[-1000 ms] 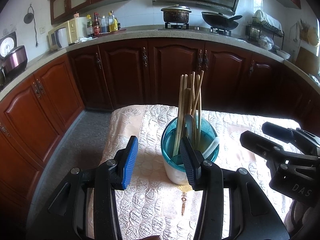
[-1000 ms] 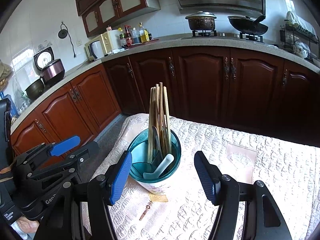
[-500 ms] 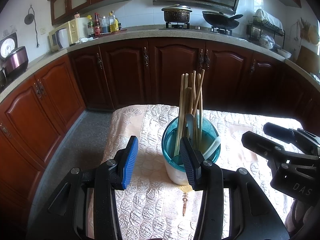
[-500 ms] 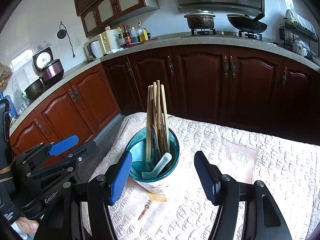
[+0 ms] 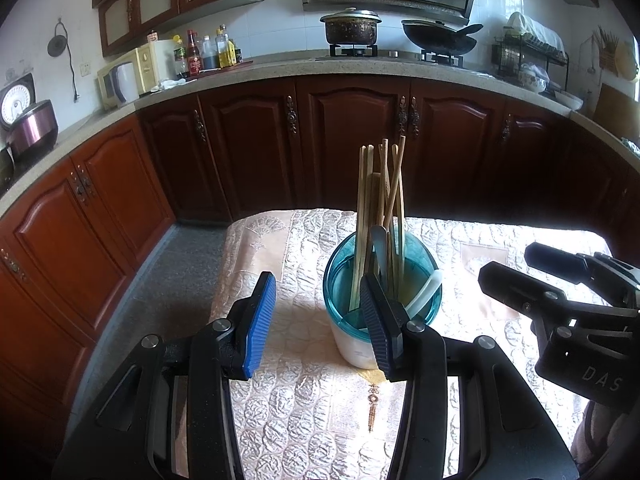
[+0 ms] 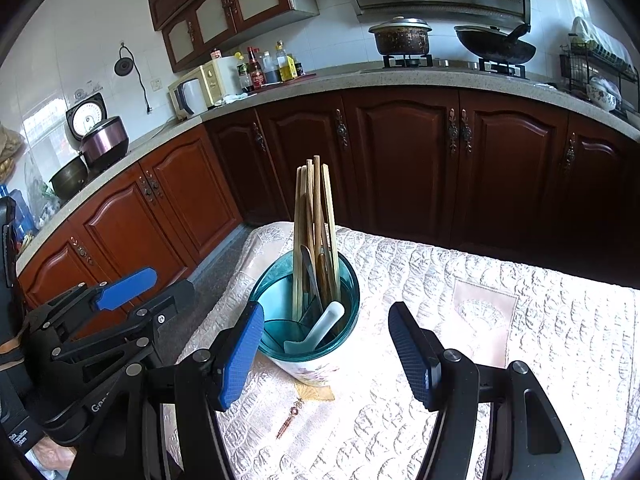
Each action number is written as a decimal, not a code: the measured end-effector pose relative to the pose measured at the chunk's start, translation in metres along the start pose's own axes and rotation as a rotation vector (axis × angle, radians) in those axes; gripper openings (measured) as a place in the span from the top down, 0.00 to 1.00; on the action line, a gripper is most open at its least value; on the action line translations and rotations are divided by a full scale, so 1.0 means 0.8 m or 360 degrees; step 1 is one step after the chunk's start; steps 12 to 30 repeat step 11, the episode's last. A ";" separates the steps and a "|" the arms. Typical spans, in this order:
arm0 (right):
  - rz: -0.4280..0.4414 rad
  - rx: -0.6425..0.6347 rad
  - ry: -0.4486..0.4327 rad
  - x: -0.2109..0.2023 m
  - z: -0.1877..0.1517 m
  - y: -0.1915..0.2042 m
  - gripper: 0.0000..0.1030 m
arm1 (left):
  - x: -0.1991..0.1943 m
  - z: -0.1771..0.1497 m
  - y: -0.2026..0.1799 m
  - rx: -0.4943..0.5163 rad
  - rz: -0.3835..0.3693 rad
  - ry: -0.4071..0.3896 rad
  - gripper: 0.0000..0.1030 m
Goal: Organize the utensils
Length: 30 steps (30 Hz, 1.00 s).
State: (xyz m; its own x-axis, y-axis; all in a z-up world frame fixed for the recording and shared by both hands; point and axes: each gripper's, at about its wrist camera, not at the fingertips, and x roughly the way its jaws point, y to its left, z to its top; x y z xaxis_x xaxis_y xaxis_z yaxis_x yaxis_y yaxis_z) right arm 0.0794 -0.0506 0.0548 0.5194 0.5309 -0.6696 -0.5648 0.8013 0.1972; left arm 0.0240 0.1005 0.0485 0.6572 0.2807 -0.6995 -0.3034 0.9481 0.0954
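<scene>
Both sets of fingers stand apart, holding nothing — left gripper, right gripper. The utensil holder (chopsticks upright inside) sits just ahead, between the right fingers.

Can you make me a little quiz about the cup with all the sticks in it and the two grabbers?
1. True or false: the chopsticks stand upright in the teal holder.
2. What white thing leans on the holder's rim? A spoon, B plate, C mug.
3. Fill in: both the left gripper and the right gripper hold ____.

Key: 1 true. 2 A, the white spoon. 3 nothing; both are open, short of the holder on the quilted cloth.
</scene>
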 end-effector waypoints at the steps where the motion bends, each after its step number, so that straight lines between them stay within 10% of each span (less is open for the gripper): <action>1: -0.0001 0.0000 -0.0001 0.000 0.000 0.000 0.39 | 0.000 0.000 0.000 -0.0002 -0.0003 0.0001 0.58; 30: -0.0004 0.0003 -0.0001 0.000 -0.003 0.000 0.39 | 0.003 -0.001 0.000 0.0007 -0.0030 -0.0006 0.58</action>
